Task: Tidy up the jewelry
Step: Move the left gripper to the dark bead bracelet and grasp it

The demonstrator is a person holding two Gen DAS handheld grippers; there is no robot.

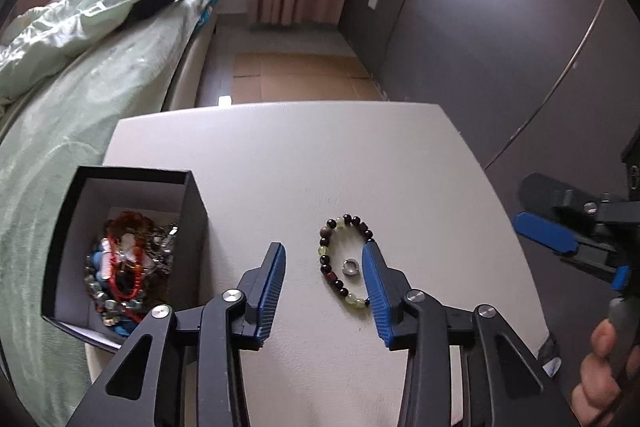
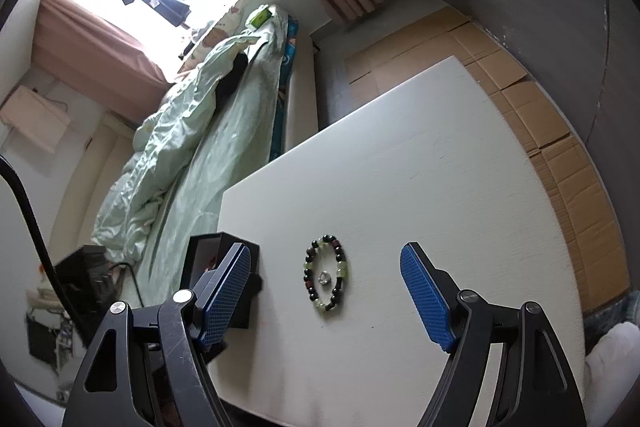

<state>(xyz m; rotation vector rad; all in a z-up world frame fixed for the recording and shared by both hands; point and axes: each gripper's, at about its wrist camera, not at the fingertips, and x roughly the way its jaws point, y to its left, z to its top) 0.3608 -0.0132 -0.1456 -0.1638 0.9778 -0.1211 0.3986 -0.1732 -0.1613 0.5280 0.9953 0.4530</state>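
The bead bracelet (image 1: 345, 261) lies flat on the white worktop (image 1: 280, 163), well to the right of the open black box (image 1: 192, 211) that already holds a tangle of other jewelry (image 1: 128, 267). A small silver ring (image 1: 351, 267) sits inside the bracelet's loop, close to but seemingly not touching the beads.

The left claw (image 1: 324, 279) hangs just above the bracelet, half open and holding nothing. Its right finger overlaps the right side of the loop, while the left finger is out over bare worktop between bracelet and box. So the bracelet lies right of the claw's midline, and its long axis runs away from the camera, roughly along the fingers.

The right claw (image 2: 326, 291) is wide open and empty, farther back, with the bracelet centred between its fingers. The left looks nearer.

I can read no brand, label or writing anywhere.
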